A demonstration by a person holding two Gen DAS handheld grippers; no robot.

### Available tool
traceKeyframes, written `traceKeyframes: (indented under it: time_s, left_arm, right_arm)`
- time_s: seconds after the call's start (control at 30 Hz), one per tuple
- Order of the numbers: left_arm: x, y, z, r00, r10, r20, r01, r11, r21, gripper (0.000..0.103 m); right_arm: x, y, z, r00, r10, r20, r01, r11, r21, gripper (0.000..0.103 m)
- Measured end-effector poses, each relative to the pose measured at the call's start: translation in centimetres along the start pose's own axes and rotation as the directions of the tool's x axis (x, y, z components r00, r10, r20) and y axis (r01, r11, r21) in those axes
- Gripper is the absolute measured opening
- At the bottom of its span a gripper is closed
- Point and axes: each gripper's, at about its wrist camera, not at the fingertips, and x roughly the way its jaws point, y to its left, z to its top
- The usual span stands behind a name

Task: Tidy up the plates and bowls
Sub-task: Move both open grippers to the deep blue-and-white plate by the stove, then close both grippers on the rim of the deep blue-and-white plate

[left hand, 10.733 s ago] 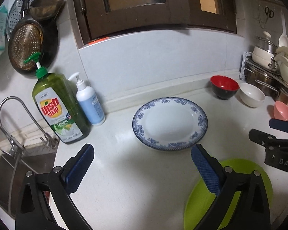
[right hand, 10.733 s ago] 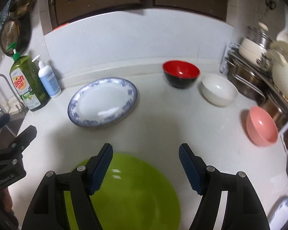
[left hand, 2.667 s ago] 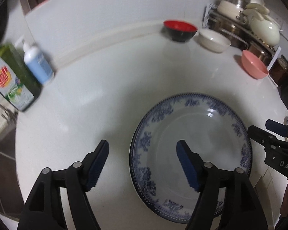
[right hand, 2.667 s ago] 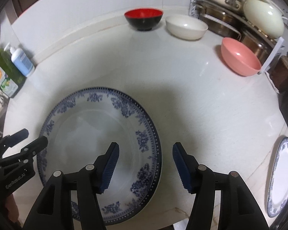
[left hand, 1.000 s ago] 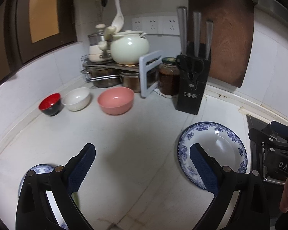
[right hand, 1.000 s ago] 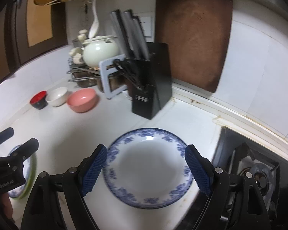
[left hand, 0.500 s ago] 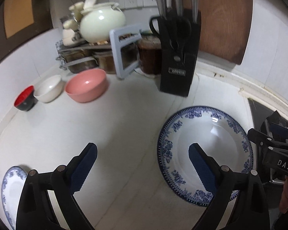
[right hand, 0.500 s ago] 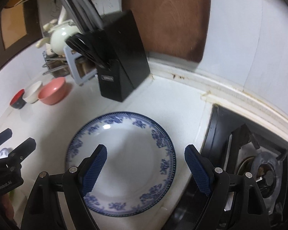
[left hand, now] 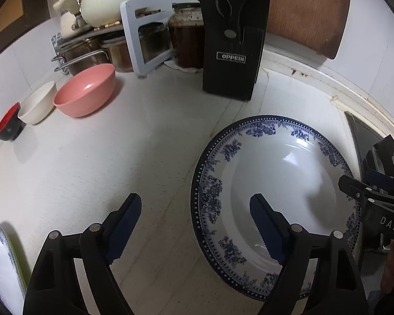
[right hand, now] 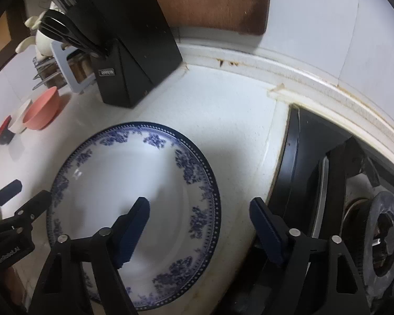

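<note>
Lying flat on the white stone table (left hand: pixel 134 162), the round white porcelain plate with a blue floral rim (left hand: pixel 275 183) sits just in front of the black knife block (left hand: pixel 231 52), which serves as the landmark. The left gripper (left hand: pixel 194 210) straddles the plate's left rim: one blue pad over the plate's well, the other over bare table. Its jaws are closing but stand apart, nothing pinched. The right gripper (right hand: pixel 198 210) straddles the opposite rim, on the side of the black gas hob (right hand: pixel 354 210); its jaws are likewise closing, pads clear of the porcelain. Left of the knife block stand a pink plastic bowl (left hand: pixel 85 89), a small white bowl (left hand: pixel 36 103) and a red-and-black bowl (left hand: pixel 8 123), in a row.
</note>
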Motion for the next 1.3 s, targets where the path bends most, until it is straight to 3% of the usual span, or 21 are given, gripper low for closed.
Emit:
traceKeyframes:
  time_s: [0.37, 0.53, 0.8, 1.3]
  left_arm:
    - [1.6, -0.3, 0.0, 0.999, -0.02, -0.049, 0.02, 1.0, 0.002, 0.063]
    - [2.1, -0.3, 0.0, 0.997, -0.037, -0.071, 0.037, 0.999, -0.002, 0.053]
    - [2.4, -0.3, -0.1, 0.992, -0.083, -0.098, 0.082, 0.997, -0.01, 0.036]
    - [0.7, 0.4, -0.4, 0.996, -0.065, -0.068, 0.064, 0.998, -0.013, 0.034]
  right_arm:
    - [1.7, -0.4, -0.1, 0.999, -0.003, -0.051, 0.004, 1.0, 0.01, 0.066]
    - [2.3, -0.5, -0.1, 0.998, -0.002, -0.066, 0.003, 1.0, 0.013, 0.053]
    - [2.5, -0.1, -0.4, 0.998, 0.008, -0.069, -0.007, 1.0, 0.001, 0.041]
    - [2.0, 0.2, -0.5, 0.997, 0.017, -0.082, -0.018, 1.0, -0.005, 0.036]
